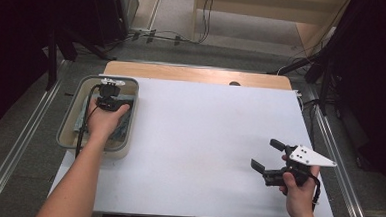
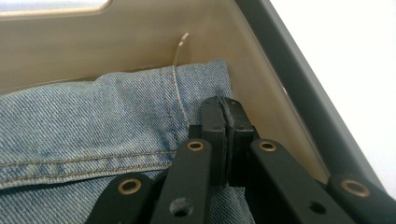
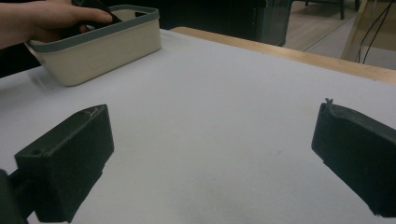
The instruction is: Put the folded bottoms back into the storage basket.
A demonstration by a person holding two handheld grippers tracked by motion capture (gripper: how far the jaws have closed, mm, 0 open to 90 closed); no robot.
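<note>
Left gripper (image 1: 110, 100): positioned inside the cream rectangular plastic tub with a grey rim (image 1: 64, 132), which stands on the left side of the white worktop (image 1: 204, 139). In the left gripper view, the left gripper (image 2: 226, 109) has its two black jaws pressed flat together, pad against pad. The tips rest at the edge of the folded blue denim garment (image 2: 93, 121), close to a stitched seam. Whether any denim is pinched between the pads cannot be told; only a thin dark line shows between them.

Denim garment: lies in the bottom of the tub, filling most of its floor and reaching up to the inner cream wall (image 2: 116, 42). From the high view, the garment (image 1: 125, 122) shows as a blue strip beside the person's left hand (image 1: 105, 120), which covers much of it.

Right gripper (image 1: 268, 155): held above the right front part of the worktop, well apart from the tub. Its jaws stand wide apart, with nothing between them. The right gripper view confirms this: bare white worktop (image 3: 210, 140) lies between the two black jaws, and the tub (image 3: 93, 46) appears far off at upper left with the left hand (image 3: 42, 18) over its rim.
</note>
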